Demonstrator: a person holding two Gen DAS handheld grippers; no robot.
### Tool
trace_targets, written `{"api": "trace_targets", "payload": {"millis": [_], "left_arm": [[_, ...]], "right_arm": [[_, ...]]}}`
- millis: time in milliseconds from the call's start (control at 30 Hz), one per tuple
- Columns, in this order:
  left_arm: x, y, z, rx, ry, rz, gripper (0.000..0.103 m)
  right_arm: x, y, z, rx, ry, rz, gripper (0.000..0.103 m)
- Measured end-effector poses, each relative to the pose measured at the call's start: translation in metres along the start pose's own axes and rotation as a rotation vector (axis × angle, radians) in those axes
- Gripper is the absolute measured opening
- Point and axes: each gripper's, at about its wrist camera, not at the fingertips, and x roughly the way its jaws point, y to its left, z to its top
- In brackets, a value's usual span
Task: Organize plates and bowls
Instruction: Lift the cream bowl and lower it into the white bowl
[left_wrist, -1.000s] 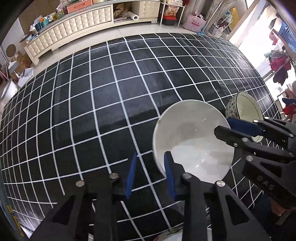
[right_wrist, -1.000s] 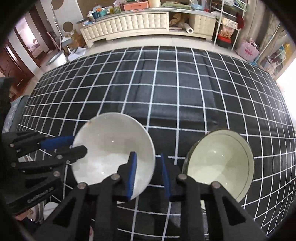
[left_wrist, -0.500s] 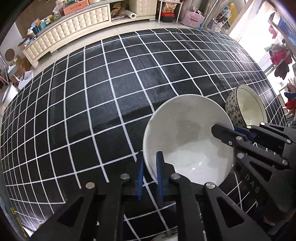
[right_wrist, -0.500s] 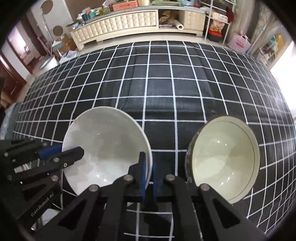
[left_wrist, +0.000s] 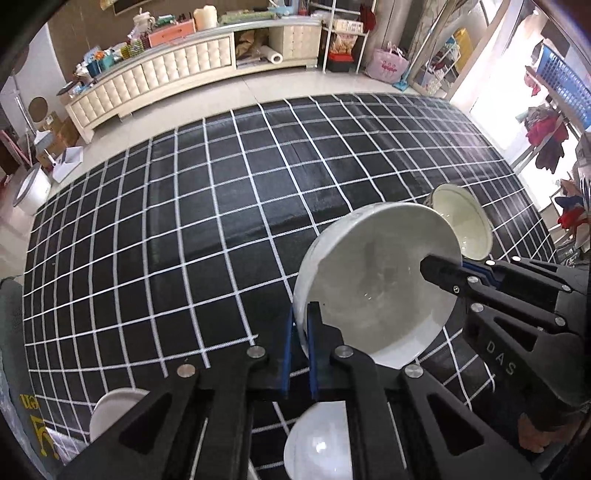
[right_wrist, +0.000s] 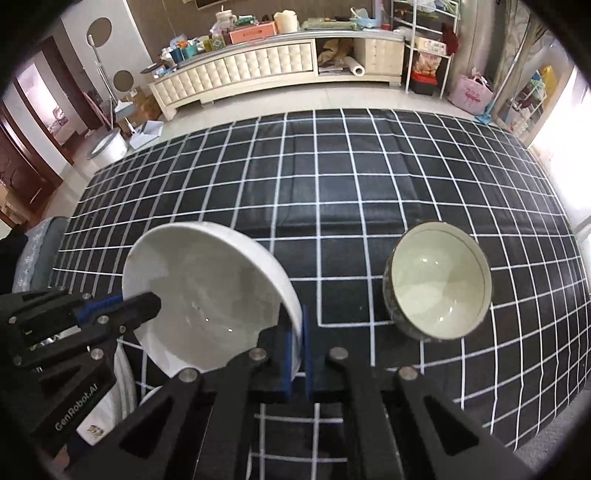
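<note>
I'm holding the white bowl (left_wrist: 376, 288) w/ both grippers at once. Left gripper (left_wrist: 300, 332) is pinching the rim on its side, pads nearly together w/ only the bowl wall between them. Right gripper (right_wrist: 295, 339) is doing the same on the opposite rim, wall clamped edge-on between the blue pads. Bowl is tilting, mouth toward me, and looks clear of the cloth (left_wrist: 184, 221), over the near part of the table, right of centre.

Progress, my read: early to mid. Patterned bowl (right_wrist: 439, 280) is sitting alone on the cloth just to the right of the white one, toward the right edge, not nested in anything. Likely I'm carrying the white bowl to a stack, or to that bowl; can't say which. At the near edge, left view, two more white pieces are showing: one (left_wrist: 110, 410) by the near-left corner, one (left_wrist: 317, 443) right under the left gripper. Nothing visibly stacked yet.

Hard to see:
- Those near-edge pieces are cut off by gripper bodies; can't tell plate vs bowl, or if they're a pile.
- Underside of the white bowl is hidden, so lift-off is a judgement, not a sure thing.
- Right view, lower left: something white w/ a small print (right_wrist: 99, 417) behind the left gripper, unclear what.
- Right edge of the table is glaring out from window light.
</note>
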Motion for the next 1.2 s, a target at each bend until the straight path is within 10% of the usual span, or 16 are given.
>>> {"api": "trace_targets", "payload": {"millis": [500,1200], "left_arm": [[-0.05,-0.001,-0.06,-0.016,-0.035,0.012,0.006],[-0.029,0.0,-0.115,-0.064,0.089,-0.015,0.006]], "right_arm": [[-0.034,0.025,-0.039,-0.008,0.001,0.012,0.008],[0.001,0.03,-0.088,0.077,0.243,0.09,0.008]]}}
